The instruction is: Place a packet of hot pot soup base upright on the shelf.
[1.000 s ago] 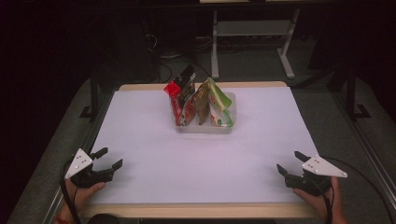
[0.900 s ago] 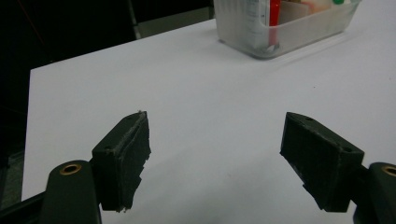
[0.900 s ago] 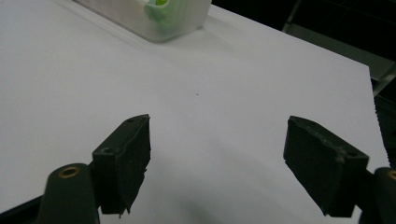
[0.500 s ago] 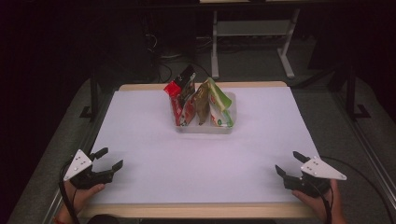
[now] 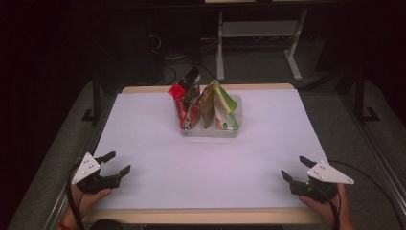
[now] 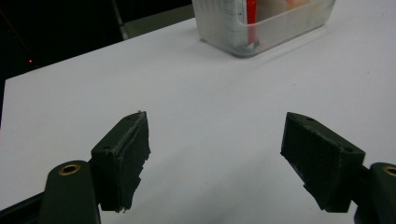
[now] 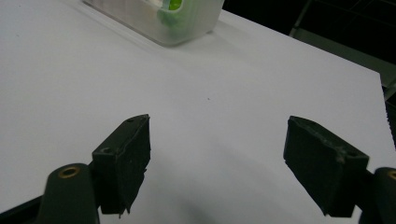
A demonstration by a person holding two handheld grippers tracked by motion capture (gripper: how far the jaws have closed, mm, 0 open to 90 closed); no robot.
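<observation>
1. My left tool (image 5: pixel 118 163) and right tool (image 5: pixel 295 168) hover wide open and empty at the counter's (image 5: pixel 143 143) near edge.
2. Well ahead, mid-counter, a clear tub (image 5: pixel 210 130) holds upright snack packets (image 5: pixel 207 101).
3. I judge them light, crinkly and slippery; pinch one by its flat top seam.

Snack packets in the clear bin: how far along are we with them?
Nothing looks done: the snack packets all stand upright in the clear bin, mid-table toward the far edge. Nothing is in hand; the left tongs and right tongs sit open and empty near the front corners, apart from the bin. Reaching in and handling every packet is left.
</observation>
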